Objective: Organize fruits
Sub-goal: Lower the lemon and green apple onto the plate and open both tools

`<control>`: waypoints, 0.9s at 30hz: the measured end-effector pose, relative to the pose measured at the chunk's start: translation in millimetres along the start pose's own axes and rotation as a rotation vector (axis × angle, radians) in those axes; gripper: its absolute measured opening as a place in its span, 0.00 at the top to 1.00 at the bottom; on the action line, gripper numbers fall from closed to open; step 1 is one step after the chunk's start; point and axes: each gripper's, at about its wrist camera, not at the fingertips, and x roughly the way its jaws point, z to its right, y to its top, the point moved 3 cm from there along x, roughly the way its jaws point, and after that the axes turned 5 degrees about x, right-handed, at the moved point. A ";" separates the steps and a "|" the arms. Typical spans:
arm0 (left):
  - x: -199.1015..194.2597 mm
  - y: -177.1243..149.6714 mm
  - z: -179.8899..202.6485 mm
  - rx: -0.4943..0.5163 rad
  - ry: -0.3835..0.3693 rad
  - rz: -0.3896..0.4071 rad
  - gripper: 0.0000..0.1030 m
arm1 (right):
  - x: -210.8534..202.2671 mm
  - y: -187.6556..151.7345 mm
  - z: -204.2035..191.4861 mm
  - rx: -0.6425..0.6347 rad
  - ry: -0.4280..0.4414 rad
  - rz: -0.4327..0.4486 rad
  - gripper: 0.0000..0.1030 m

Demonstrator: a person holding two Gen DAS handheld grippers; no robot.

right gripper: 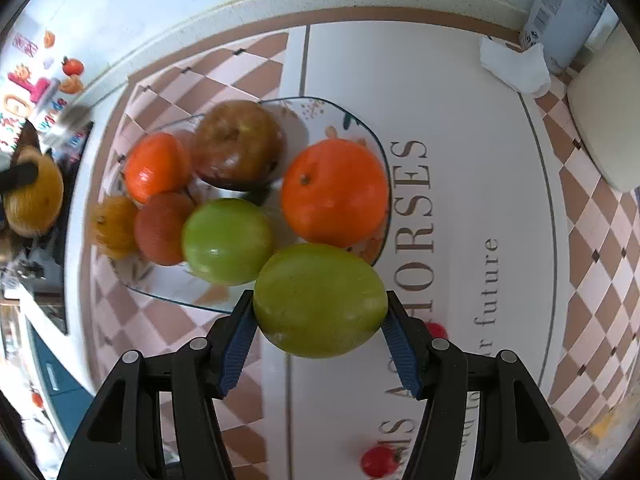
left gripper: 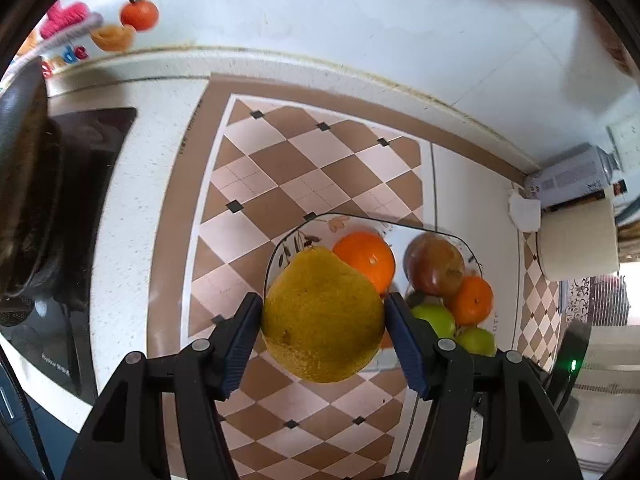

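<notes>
While both tongs are loaded, I hold off above the counter: left tongs [left gripper: 323,314] clamp the yellow pear [left gripper: 322,316], right tongs [right gripper: 320,312] clamp a green apple [right gripper: 320,300] beside the crowded plate [right gripper: 352,120], probably awaiting room.

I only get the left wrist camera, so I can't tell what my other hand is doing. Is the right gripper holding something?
Observer: Yes. The right gripper is shut on a green apple, at the near rim of the plate.
Child: Is any fruit lying off the plate?
Observer: A small red tomato lies on the mat, nearer than the gripper.
Child: Is anything hiding behind my yellow pear?
Observer: A rough reddish-brown fruit sits on the plate, against a second green apple.
</notes>
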 end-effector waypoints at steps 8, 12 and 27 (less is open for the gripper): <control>45.5 30.9 -6.6 -0.021 0.025 -0.097 0.41 | 0.8 7.1 -13.3 -0.031 -0.016 0.023 0.38; 62.9 36.2 -9.0 -0.010 0.057 -0.130 0.41 | 4.6 11.8 -15.9 -0.034 -0.024 0.024 0.38; 56.6 32.7 -16.9 -0.044 0.027 -0.172 0.35 | 0.6 19.5 -8.2 0.045 0.003 0.028 0.20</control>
